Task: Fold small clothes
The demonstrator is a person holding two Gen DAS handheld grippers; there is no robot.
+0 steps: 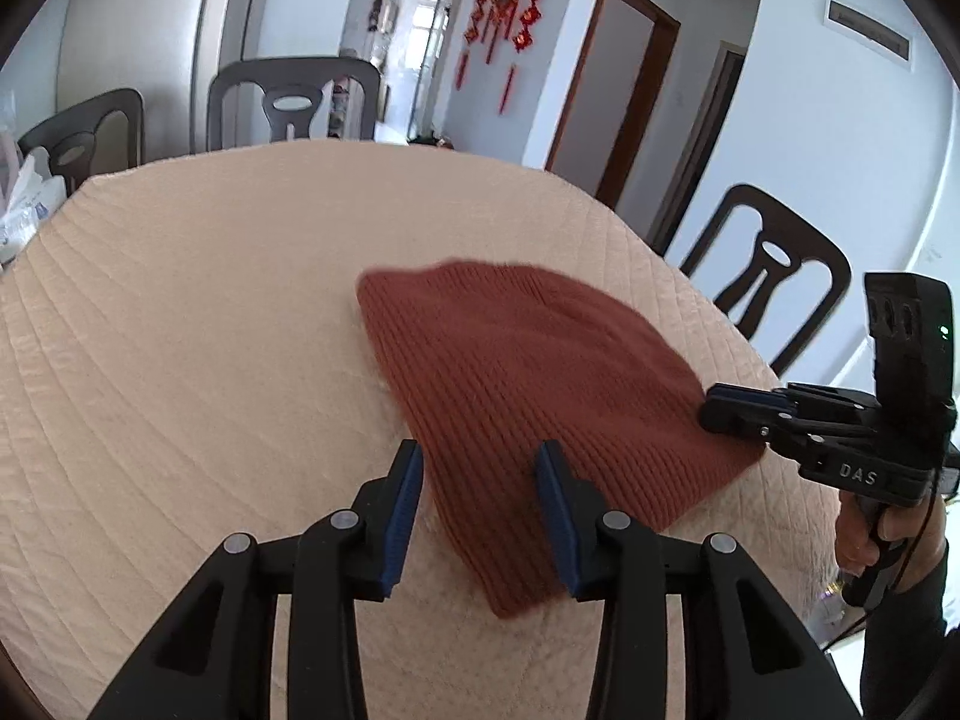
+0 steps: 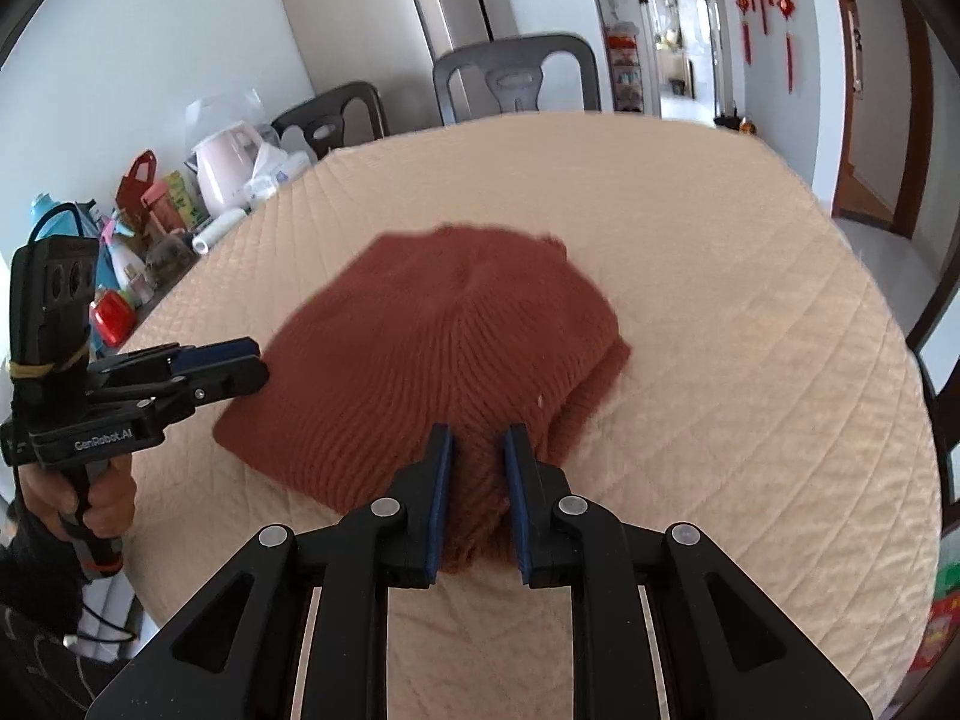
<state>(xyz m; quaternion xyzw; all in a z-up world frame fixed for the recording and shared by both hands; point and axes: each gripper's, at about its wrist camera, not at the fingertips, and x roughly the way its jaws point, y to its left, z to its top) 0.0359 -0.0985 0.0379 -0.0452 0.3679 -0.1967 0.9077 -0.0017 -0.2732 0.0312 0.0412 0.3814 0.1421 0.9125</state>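
Pinching a bunched edge of the rust knit hat in the right gripper to fold it on the desk, left gripper fingers apart, empty

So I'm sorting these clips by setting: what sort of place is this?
Most likely a home dining room. A table under a quilted beige cover has dining chairs around it, red hanging decorations mark the wall, and a kettle sits among household clutter on a sideboard.
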